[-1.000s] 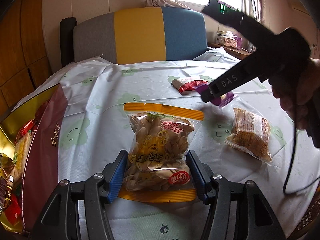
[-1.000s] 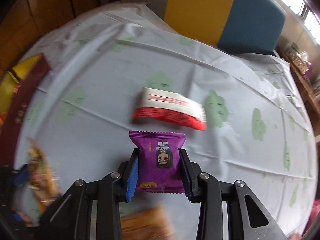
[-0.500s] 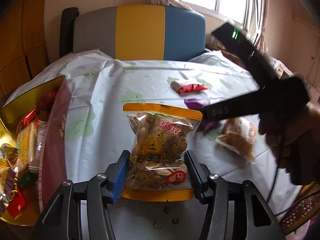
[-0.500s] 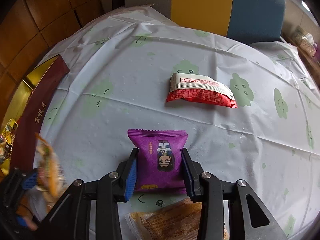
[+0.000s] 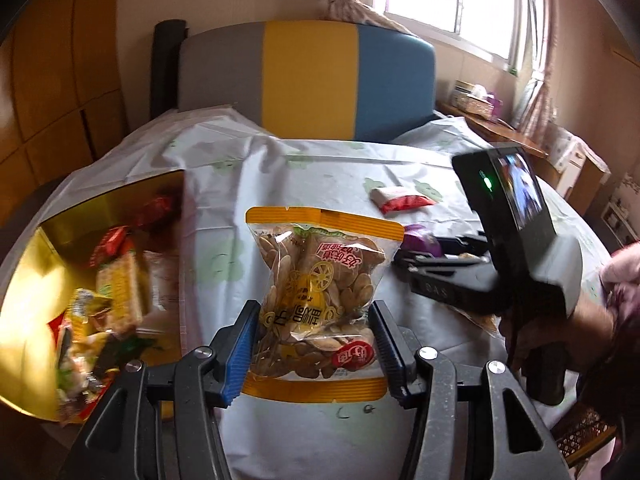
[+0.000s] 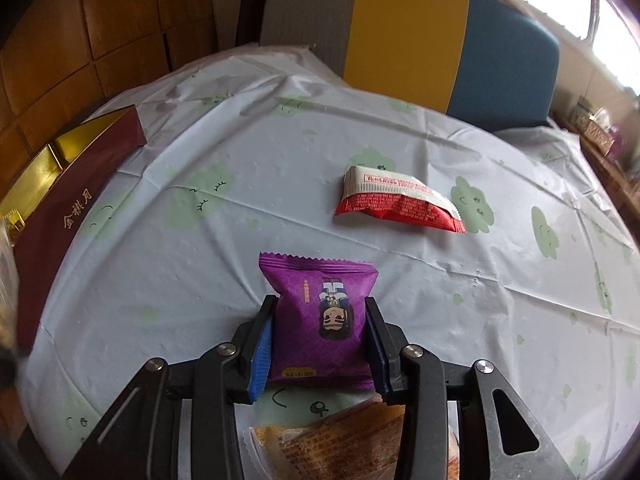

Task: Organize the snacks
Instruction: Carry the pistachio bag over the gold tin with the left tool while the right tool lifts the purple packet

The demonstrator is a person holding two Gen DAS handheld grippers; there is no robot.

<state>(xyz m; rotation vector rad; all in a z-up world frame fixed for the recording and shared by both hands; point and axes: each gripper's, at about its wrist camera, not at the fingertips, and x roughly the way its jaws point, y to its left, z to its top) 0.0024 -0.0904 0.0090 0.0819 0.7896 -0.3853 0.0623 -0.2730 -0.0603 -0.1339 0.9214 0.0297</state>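
My left gripper is shut on a clear bag of biscuits with orange bands, held above the table beside the open gold-lined box that holds several snacks. My right gripper is shut on a purple snack packet and holds it above the tablecloth; it shows in the left wrist view to the right of the biscuit bag. A red and white packet lies on the cloth beyond it. An orange snack bag lies under the right gripper.
The box's dark red side stands at the table's left edge. A grey, yellow and blue chair back stands behind the table. The tablecloth is white with green prints. A side shelf with small items is at the far right.
My left gripper has lifted the biscuit bag and swung left toward the open box. My right gripper has lifted the purple packet and drawn back and left from the red and white packet.
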